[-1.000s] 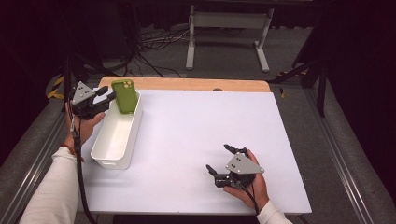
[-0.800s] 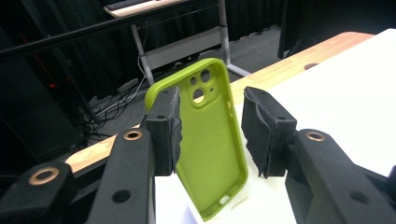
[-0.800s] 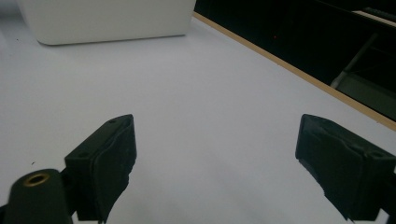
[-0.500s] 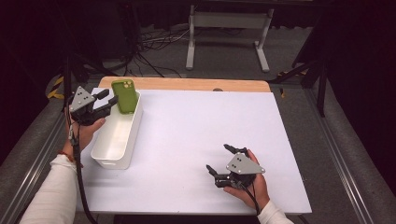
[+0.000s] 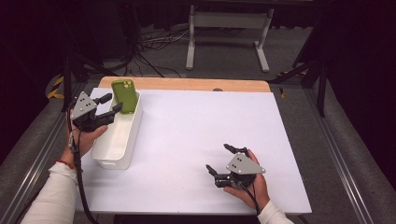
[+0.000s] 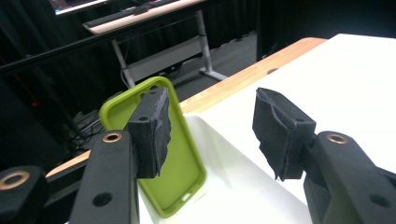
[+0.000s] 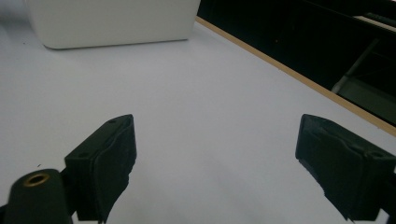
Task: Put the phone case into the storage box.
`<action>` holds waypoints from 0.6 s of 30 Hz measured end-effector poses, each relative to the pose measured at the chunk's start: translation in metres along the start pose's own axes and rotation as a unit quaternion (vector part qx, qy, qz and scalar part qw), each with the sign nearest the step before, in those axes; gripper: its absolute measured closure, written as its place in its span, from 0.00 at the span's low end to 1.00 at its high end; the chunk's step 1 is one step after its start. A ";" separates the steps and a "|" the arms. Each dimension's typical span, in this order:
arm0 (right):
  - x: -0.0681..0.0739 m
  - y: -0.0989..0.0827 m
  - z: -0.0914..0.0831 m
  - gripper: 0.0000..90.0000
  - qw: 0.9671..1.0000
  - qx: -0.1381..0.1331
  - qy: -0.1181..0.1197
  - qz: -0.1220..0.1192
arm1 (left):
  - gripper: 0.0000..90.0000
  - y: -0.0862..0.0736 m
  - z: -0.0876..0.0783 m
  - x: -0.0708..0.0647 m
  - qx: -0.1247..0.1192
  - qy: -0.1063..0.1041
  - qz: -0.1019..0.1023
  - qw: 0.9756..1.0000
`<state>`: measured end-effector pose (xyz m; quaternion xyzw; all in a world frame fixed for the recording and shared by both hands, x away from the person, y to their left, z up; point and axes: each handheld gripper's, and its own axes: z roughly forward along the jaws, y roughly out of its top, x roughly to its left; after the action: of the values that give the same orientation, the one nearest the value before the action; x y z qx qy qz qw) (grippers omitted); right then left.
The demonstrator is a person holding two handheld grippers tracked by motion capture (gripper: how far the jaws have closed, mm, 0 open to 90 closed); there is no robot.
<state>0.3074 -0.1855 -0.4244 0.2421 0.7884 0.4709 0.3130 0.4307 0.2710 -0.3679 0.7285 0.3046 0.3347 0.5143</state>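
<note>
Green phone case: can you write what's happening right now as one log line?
green phone case: leaning upright in white bin | left tool: open, jaws just opening, nothing between | right tool: open, resting on table

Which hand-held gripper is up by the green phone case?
The left hand-held gripper, open beside the green phone case in the white bin; the right hand-held gripper sits apart.

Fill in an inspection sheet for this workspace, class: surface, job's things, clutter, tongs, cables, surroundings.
Surface: white table top, wooden strip along the far edge.
Job's things: green phone case standing tilted in the far end of the white bin.
Clutter: nothing seen.
Tongs: left tongs open, just been opening, clear of the case; right tongs open, nothing between.
Cables: loose cables on the floor beyond.
Surroundings: dark room, grey stand.
</note>
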 end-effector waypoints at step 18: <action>-0.001 0.000 -0.001 0.15 1.000 0.002 0.001 -0.002 | 0.33 0.006 -0.017 -0.022 -0.025 -0.020 0.005 0.999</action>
<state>0.3074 -0.1869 -0.4232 0.2402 0.7903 0.4689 0.3127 0.4051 0.2615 -0.3616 0.7237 0.2823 0.3299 0.5364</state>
